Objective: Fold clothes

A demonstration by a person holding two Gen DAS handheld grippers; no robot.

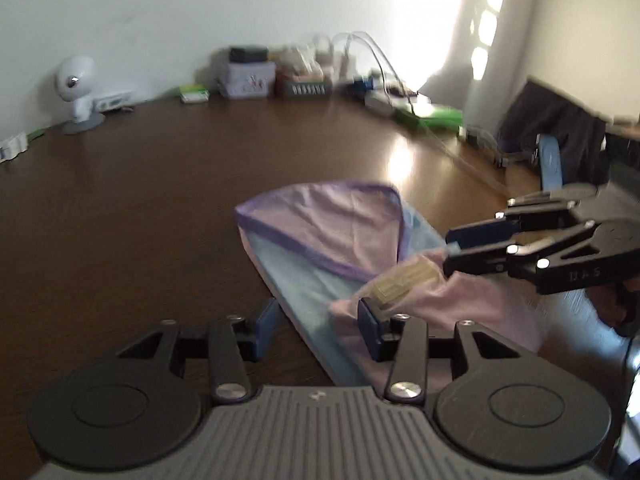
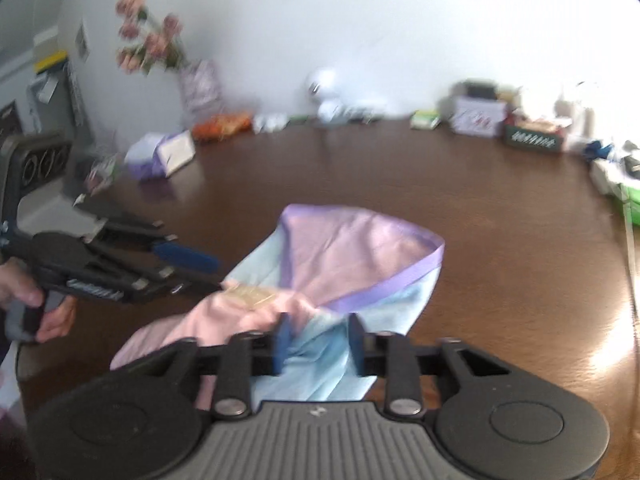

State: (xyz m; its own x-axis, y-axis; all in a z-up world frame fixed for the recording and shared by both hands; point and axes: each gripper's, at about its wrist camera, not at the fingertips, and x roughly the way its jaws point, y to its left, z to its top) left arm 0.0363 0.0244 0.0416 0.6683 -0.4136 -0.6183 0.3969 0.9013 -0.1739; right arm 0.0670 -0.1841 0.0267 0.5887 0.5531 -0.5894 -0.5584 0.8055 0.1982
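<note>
A small garment (image 1: 332,232), pink and pale blue with purple trim, lies crumpled on the dark wooden table (image 1: 140,220). A yellowish label (image 1: 400,282) shows on its pink near part. My left gripper (image 1: 318,332) is open, low over the garment's near blue edge, its right finger against the pink fabric. My right gripper (image 1: 466,248) comes in from the right, fingers apart beside the label. In the right wrist view the garment (image 2: 352,256) spreads ahead and the right gripper (image 2: 320,344) stands open over blue cloth. The left gripper (image 2: 200,270), held by a hand, is open by the label (image 2: 250,294).
Along the back wall stand a white round camera (image 1: 76,88), boxes and baskets (image 1: 276,76), cables and a green item (image 1: 436,116). A chair with dark cloth (image 1: 560,128) is at right. Pink flowers (image 2: 148,40) and a purple pack (image 2: 160,154) sit at back left.
</note>
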